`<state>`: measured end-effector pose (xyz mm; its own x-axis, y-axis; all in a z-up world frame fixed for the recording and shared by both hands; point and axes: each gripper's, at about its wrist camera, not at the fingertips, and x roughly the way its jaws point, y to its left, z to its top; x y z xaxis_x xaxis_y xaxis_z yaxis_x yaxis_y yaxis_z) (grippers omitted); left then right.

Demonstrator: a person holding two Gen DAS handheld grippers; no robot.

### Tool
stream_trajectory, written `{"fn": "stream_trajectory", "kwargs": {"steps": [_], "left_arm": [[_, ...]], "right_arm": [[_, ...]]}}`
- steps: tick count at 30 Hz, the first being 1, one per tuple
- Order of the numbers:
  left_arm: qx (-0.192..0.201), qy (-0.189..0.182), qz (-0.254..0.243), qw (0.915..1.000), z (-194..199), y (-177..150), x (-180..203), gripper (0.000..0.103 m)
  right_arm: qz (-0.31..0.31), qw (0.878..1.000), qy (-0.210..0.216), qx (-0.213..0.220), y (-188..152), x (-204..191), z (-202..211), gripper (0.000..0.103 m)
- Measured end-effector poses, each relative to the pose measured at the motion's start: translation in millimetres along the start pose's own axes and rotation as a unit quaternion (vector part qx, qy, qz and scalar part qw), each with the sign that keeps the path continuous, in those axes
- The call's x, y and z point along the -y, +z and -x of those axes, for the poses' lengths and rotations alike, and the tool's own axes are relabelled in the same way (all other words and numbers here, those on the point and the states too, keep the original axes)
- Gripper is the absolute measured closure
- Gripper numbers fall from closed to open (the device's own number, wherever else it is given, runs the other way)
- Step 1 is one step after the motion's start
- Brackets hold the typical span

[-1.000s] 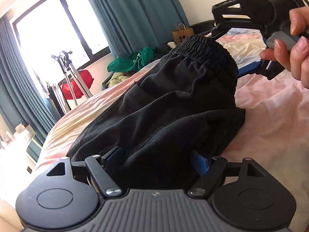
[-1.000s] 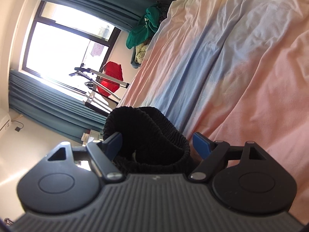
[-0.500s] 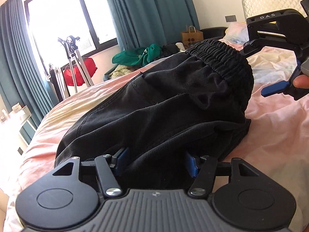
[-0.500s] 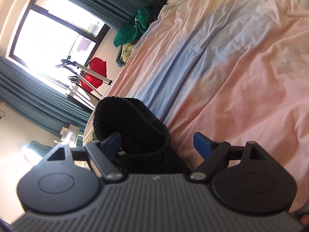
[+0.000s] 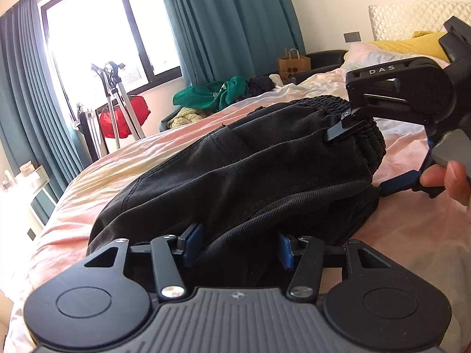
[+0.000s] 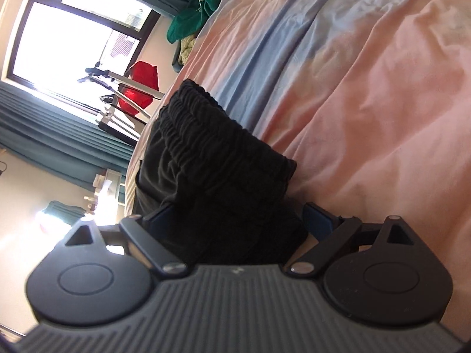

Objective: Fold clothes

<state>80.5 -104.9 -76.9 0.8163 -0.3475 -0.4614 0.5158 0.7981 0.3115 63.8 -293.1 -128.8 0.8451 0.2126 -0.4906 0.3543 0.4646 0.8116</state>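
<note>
Closest to me, my left tongs (image 5: pixel 237 248) straddle a thick bunch of the black trousers (image 5: pixel 250 176), the blue pads (image 5: pixel 192 244) pressed against cloth on both sides, so I take them as clenched on the fabric at the near end. The trousers lie folded over in a heap on the pink bedsheet (image 5: pixel 397 235), a seam and a pocket edge showing on the upper layer. At the far end of the heap is the gathered elastic waistband (image 5: pixel 368 129), and there my right tongs (image 5: pixel 362 153) reach in from the right, one black finger lying over the waistband and one blue-tipped finger below it at the sheet; a hand (image 5: pixel 450 179) holds their grey handle. Through the right wrist camera, which is rolled on its side, the right tongs (image 6: pixel 235 220) have the waistband (image 6: pixel 212 135) and the cloth under it bundled between their fingers, which stand fairly wide apart with fabric filling the gap, so I read them as grasping the trousers (image 6: pixel 217 200); the pink and pale blue sheet (image 6: pixel 368 88) stretches away beyond. Farther off, past the bed, a green garment (image 5: pixel 212 94) lies on a pile, a brown paper bag (image 5: pixel 293 63) stands by the wall, a red bag (image 5: pixel 123 117) and a metal stand (image 5: pixel 113 88) sit below the bright window (image 5: pixel 97 29), framed by teal curtains (image 5: pixel 229 20).
</note>
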Motion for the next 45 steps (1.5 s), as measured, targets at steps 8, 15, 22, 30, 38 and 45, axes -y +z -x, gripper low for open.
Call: {"fn": "stream_trajectory", "kwargs": {"steps": [8,15,22,30,38,45], "left_arm": [[0.015,-0.002,-0.019,0.9997,5,-6,6,0.055],[0.037,-0.02,0.013,0.999,15,-6,2,0.05],[0.046,-0.056,0.083,0.9939,39,-7,-13,0.036],[0.056,-0.041,0.217,0.9737,66,-4,-83,0.024],[-0.033,-0.021,0.406,0.913,53,-37,-178,0.001],[-0.081,-0.048,0.513,0.8532,33,-78,-202,0.001]], "right_arm": [[0.115,0.992,-0.028,0.049,0,-32,-21,0.036],[0.169,0.98,-0.009,0.101,1,-47,6,0.055],[0.108,0.992,-0.025,0.065,17,-12,-9,0.054],[0.082,0.996,-0.022,0.038,15,5,-19,0.042],[0.14,0.99,-0.028,-0.008,-2,-11,-14,0.017],[0.128,0.99,-0.019,-0.051,-3,-8,-39,0.002]]}}
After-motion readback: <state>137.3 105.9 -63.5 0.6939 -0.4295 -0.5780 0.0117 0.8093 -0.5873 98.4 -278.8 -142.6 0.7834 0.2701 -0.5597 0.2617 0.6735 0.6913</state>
